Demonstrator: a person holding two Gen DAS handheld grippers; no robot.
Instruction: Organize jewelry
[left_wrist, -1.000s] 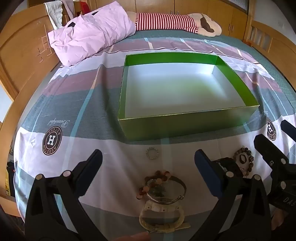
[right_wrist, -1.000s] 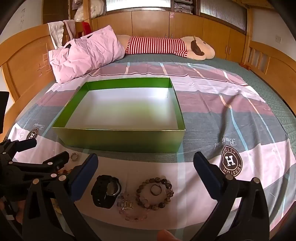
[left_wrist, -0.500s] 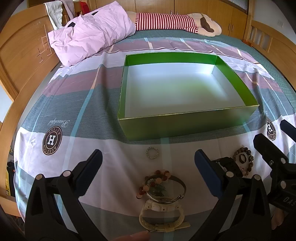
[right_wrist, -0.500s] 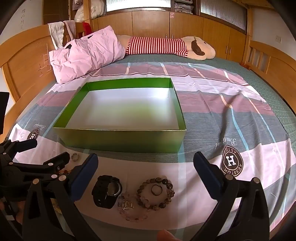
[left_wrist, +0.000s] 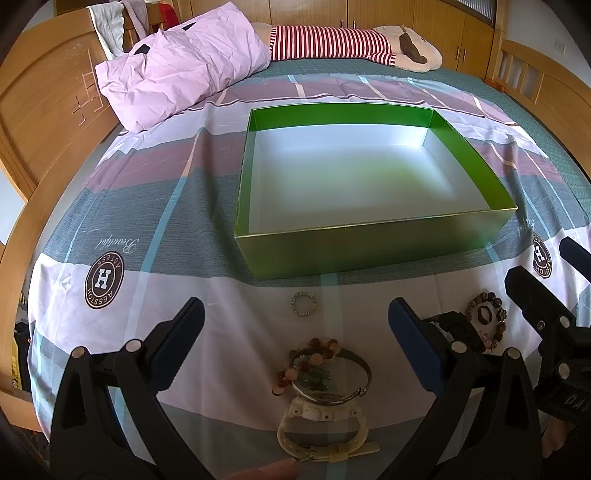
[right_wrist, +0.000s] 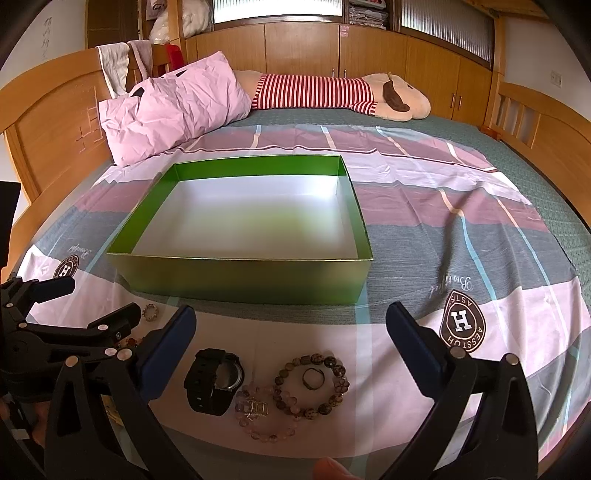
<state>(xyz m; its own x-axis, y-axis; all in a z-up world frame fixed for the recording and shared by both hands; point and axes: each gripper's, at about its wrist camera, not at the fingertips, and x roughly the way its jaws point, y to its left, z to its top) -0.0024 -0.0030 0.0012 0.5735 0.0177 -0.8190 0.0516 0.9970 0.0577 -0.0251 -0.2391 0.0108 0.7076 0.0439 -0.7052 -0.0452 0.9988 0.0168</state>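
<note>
My left gripper (left_wrist: 295, 332), jaws wide, hangs over the metal bangle (left_wrist: 332, 376); green box (left_wrist: 369, 251) lies straight ahead

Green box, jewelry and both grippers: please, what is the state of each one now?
green box: open, no lid, nothing inside.
black watch: on the bedsheet, outside the box.
dark bead bracelet: flat, encircling a small ring.
cream watch: strap buckled.
left gripper: open.
right gripper: open.
</note>
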